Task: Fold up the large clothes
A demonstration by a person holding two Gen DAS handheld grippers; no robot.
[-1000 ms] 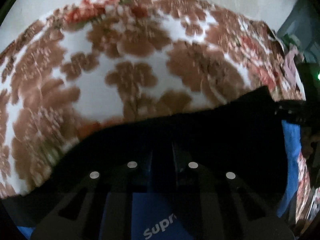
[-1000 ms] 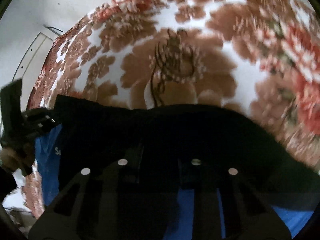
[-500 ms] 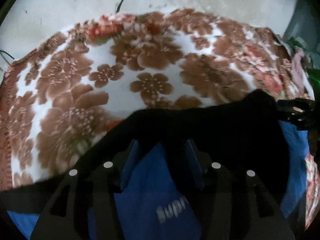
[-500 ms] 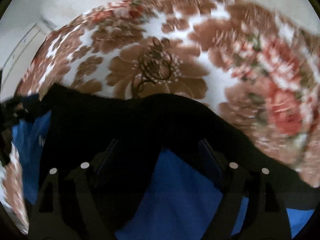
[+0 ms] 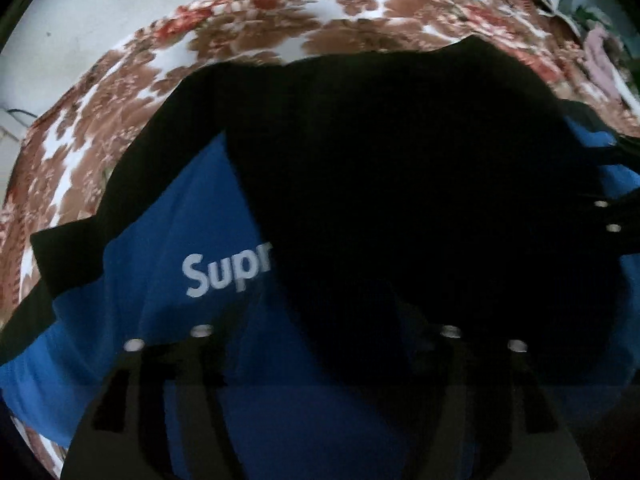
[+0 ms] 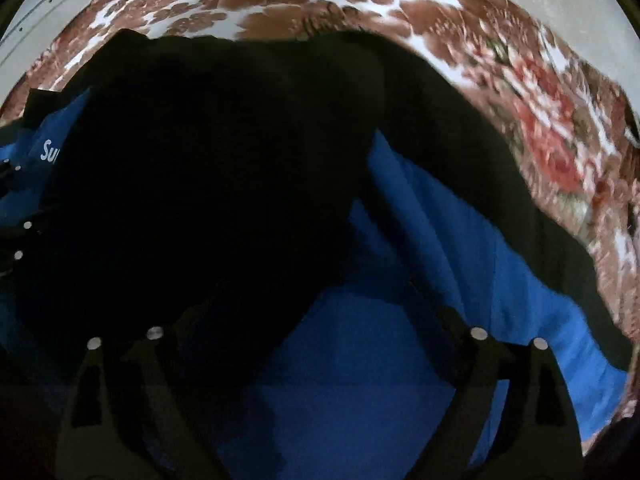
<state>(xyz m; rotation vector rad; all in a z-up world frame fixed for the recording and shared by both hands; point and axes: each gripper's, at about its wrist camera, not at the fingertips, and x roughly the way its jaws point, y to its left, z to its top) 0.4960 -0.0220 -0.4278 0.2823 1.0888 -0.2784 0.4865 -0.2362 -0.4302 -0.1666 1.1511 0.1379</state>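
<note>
A large blue and black garment (image 5: 208,240) with white lettering lies on a floral bedspread (image 5: 120,92). A black part is folded over the blue body, and it also shows in the right wrist view (image 6: 440,248). My left gripper (image 5: 324,344) hovers just above the garment with its fingers wide apart and nothing between them. My right gripper (image 6: 316,340) is likewise open and empty above the blue fabric. The right gripper's dark frame (image 5: 612,216) shows at the right edge of the left wrist view.
The brown, red and white floral bedspread (image 6: 560,152) extends beyond the garment on all far sides. A pale wall (image 5: 100,12) stands behind the bed. Some pink and green cloth (image 5: 600,56) lies at the far right.
Both grippers have opened wide and let go of the black fabric, which now lies folded over the blue body. Both have drawn back, so more of the garment shows.
</note>
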